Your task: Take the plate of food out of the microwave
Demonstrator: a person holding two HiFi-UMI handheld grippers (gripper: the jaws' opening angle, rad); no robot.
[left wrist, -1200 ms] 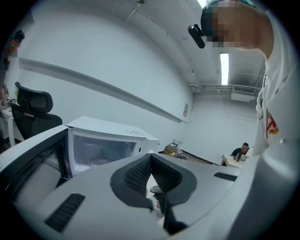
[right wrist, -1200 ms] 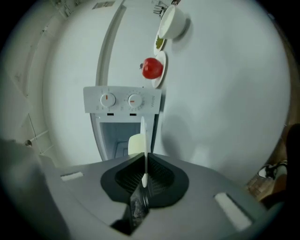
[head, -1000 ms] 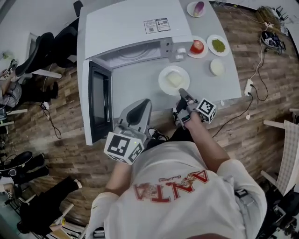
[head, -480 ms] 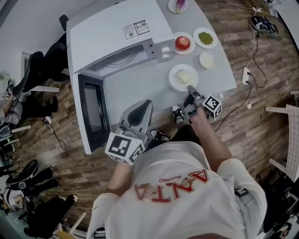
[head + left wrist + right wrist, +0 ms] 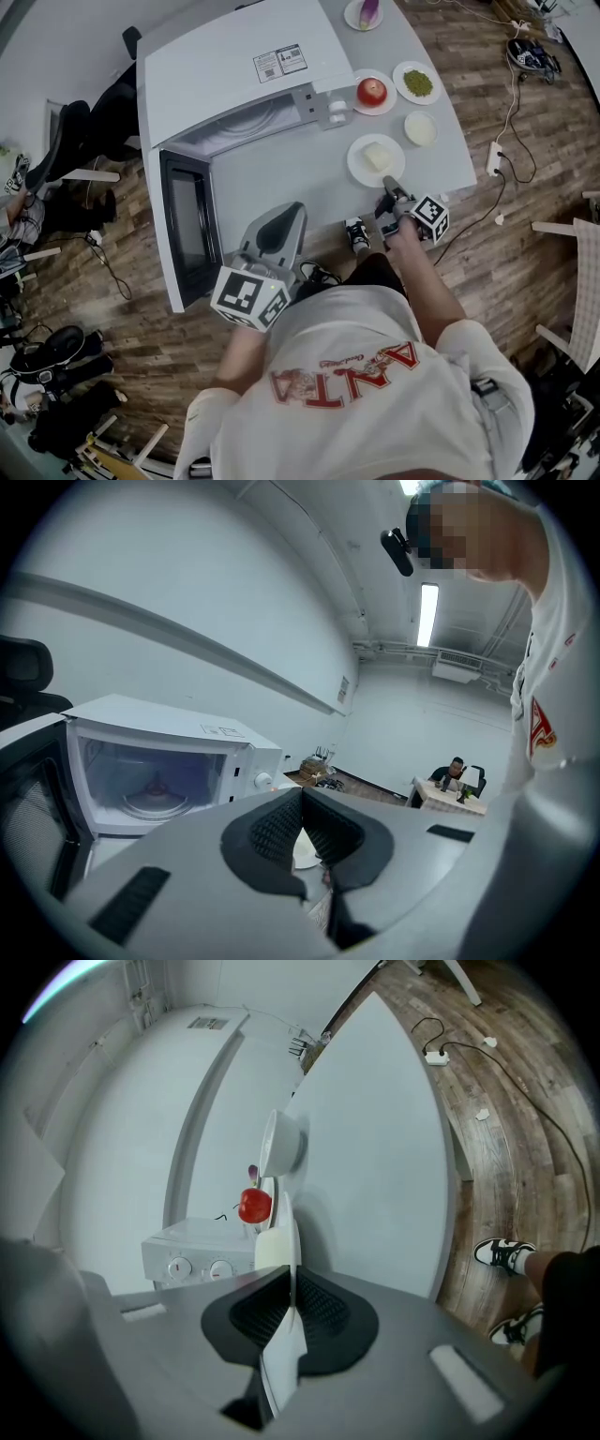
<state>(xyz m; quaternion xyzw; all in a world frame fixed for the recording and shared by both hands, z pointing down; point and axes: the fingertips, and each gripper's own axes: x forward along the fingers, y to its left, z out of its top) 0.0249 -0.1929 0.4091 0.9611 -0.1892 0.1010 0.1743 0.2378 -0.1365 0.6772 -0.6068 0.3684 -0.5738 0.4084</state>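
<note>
One label (image 5: pixel 281 62) atop microwave (image 5: pixel 211 89), unreadable | shirt (image 5: pixel 375 427) reads ANTA

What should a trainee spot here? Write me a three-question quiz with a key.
1. What does the right gripper clamp?
2. The microwave door is: A shut, B open, C missing.
3. True or false: the left gripper is shut on nothing.
Key: 1 the rim of the plate on the table; 2 B; 3 true.
</note>
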